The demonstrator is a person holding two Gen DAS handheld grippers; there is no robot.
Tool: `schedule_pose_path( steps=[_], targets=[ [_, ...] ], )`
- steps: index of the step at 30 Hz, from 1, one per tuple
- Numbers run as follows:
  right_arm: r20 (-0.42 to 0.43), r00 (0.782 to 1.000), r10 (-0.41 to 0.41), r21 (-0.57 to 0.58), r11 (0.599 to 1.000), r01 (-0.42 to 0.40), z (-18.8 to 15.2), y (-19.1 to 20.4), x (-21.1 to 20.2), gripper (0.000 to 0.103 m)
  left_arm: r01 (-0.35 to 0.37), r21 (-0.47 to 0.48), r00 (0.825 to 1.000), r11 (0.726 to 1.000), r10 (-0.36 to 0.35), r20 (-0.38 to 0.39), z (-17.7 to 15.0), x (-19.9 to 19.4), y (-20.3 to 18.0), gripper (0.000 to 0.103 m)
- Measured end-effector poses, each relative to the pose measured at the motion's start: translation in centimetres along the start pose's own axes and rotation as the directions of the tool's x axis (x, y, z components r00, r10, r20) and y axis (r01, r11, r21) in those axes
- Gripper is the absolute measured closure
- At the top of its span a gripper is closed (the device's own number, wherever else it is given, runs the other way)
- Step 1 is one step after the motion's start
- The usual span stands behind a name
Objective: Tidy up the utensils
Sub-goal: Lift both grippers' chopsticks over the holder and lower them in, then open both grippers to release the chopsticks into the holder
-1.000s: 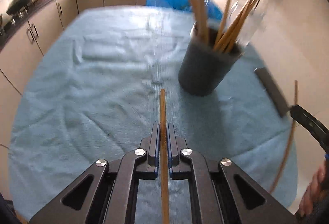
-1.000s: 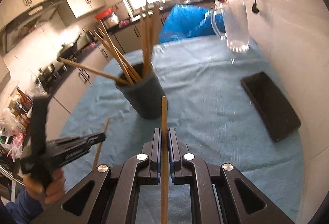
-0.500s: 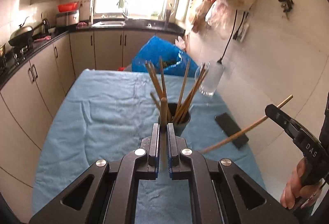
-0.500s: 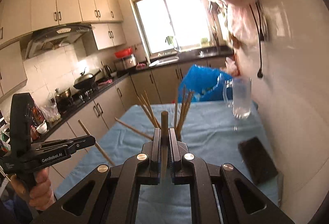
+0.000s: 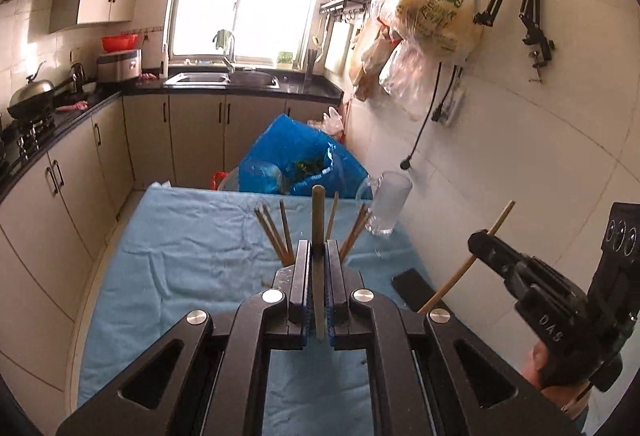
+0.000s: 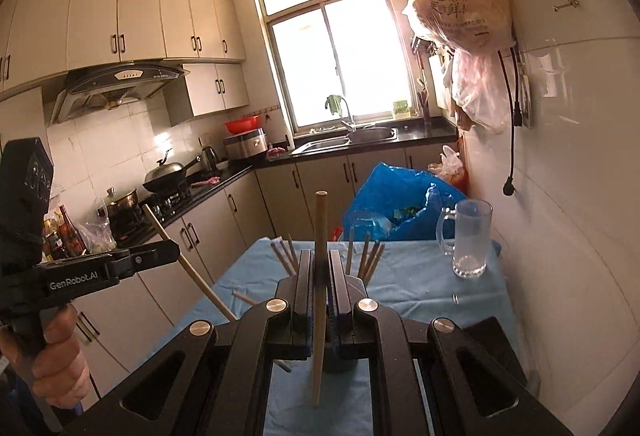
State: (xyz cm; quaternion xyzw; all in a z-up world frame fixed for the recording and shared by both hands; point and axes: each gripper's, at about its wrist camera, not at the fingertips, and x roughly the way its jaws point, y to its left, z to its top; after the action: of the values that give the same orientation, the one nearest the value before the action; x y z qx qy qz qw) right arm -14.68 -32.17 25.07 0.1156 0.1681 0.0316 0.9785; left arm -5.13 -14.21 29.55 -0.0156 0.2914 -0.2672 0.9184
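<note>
My left gripper [image 5: 318, 250] is shut on a wooden chopstick [image 5: 317, 220] that points forward, raised above the table. My right gripper [image 6: 320, 256] is shut on another wooden chopstick [image 6: 320, 228], also raised. Each gripper shows in the other's view: the right one [image 5: 480, 242] with its slanted chopstick [image 5: 466, 266], the left one [image 6: 170, 248] with its slanted chopstick [image 6: 188, 264]. The dark holder is mostly hidden behind the fingers; several chopsticks [image 5: 276, 230] [image 6: 368, 254] fan out of it on the blue cloth [image 5: 180, 260].
A glass mug [image 6: 466, 240] [image 5: 386, 206] stands at the far right of the table by the wall. A flat black block [image 5: 412, 288] [image 6: 488, 340] lies at the right. A blue plastic bag [image 5: 296, 156] sits beyond the table. Cabinets run along the left.
Both grippers have lifted and tilted up from just above the cloth near the holder, each keeping its chopstick. The holder now lies lower and farther in both views.
</note>
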Motion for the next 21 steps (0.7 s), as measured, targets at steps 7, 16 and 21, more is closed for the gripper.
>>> schedule_pose_path(
  steps=[7, 16, 21],
  targets=[
    [0.031, 0.999, -0.02, 0.02, 1.0, 0.02, 2.4, -0.4, 3.3, 0.096, -0.03, -0.019, 1.0, 0.999, 0.03, 0.002, 2.7, 3.1, 0.1, 0.097],
    [-0.024, 0.999, -0.03, 0.047, 0.998, 0.031, 2.6, -2.2, 10.1, 0.096, -0.046, -0.039, 0.996, 0.998, 0.042, -0.084, 2.2, 9.0, 1.3, 0.097],
    [-0.107, 0.994, -0.029, 0.052, 0.998, 0.035, 0.8, -2.5, 13.1, 0.095, -0.041, -0.052, 0.993, 0.998, 0.035, -0.112, 1.5, 10.7, 2.1, 0.097]
  ],
)
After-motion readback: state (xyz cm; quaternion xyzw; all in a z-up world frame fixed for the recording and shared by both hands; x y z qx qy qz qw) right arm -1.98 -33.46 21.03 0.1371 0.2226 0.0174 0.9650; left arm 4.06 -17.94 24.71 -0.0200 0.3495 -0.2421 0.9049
